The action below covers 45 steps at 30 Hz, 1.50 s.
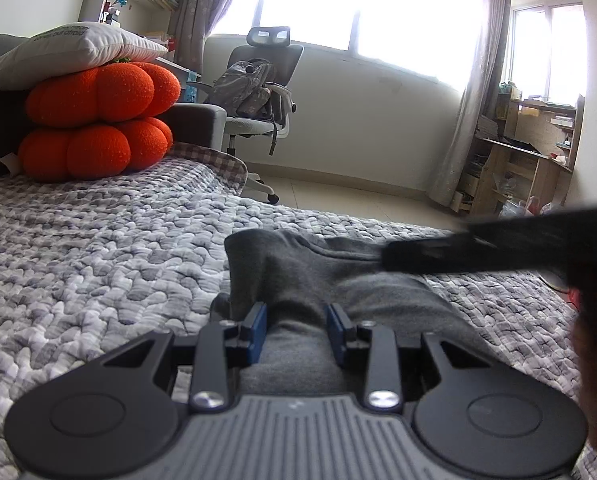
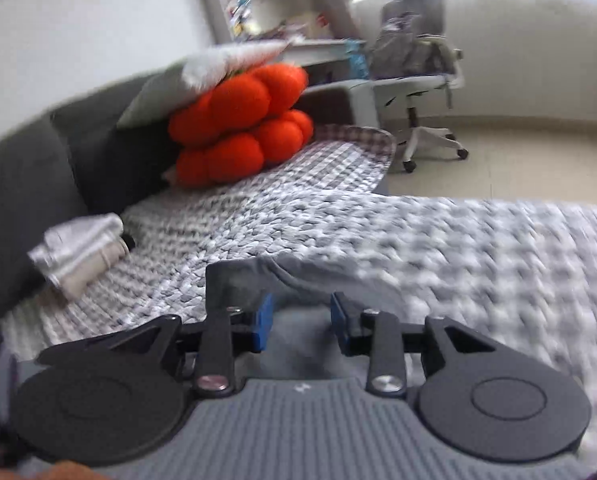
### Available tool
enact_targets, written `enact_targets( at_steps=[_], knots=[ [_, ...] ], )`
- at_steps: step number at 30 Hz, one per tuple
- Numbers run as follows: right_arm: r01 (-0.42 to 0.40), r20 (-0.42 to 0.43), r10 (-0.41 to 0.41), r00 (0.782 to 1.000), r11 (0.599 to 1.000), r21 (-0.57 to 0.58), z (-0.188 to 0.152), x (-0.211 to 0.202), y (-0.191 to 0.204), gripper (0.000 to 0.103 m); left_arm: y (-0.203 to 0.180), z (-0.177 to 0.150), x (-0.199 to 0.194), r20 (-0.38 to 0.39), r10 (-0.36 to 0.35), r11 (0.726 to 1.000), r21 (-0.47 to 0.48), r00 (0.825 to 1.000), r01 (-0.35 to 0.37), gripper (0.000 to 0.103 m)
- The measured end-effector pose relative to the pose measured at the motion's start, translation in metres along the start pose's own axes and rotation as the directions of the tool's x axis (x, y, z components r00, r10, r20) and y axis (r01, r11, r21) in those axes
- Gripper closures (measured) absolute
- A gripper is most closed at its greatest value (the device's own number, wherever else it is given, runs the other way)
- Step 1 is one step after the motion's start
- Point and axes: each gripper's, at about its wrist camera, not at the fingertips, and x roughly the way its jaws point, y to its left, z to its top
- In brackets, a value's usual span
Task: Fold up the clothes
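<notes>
Grey garment (image 1: 298,280) on quilted sofa cover (image 1: 98,240), left gripper (image 1: 296,328) grasping it, right gripper (image 2: 300,324) released

The right wrist view is smeared by motion, so the quilt (image 2: 478,264) loses its pattern. The garment (image 2: 298,276) there runs under the right gripper (image 2: 300,326), its near part hidden. In the left view a dark blurred bar (image 1: 498,248) covers the garment's far right edge.

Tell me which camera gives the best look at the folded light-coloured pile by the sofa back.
Right wrist view: the folded pile sits whole, though slightly blurred, against the dark sofa back. The left wrist view does not show it.
</notes>
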Motion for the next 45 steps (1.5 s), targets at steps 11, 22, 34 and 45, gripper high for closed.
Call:
enact_targets(
  at_steps=[11,22,34,45],
  knots=[
    [0.006,-0.007,-0.006,1.000,0.998,0.068,-0.044,-0.021,-0.015,0.067,-0.004,0.001,0.000,-0.005,0.021,0.999,0.027,1.000,-0.021,0.069],
    [-0.062,0.022,0.059,0.998,0.984,0.167,-0.054,-0.030,-0.036,0.067,0.010,0.031,-0.013,-0.003,-0.059,0.996,-0.062,0.998,0.059,0.053],
    [-0.037,0.035,0.032,0.999,0.988,0.150,-0.055,-0.032,-0.030,0.063,-0.001,0.025,0.027,-0.082,0.079,0.997,0.020,0.994,-0.077,0.042],
    [-0.027,0.119,0.011,0.993,0.990,0.137,-0.060,-0.054,-0.019,0.062,0.002,0.018,0.029,-0.098,0.060,0.998,-0.027,0.993,-0.063,0.040]
  ],
)
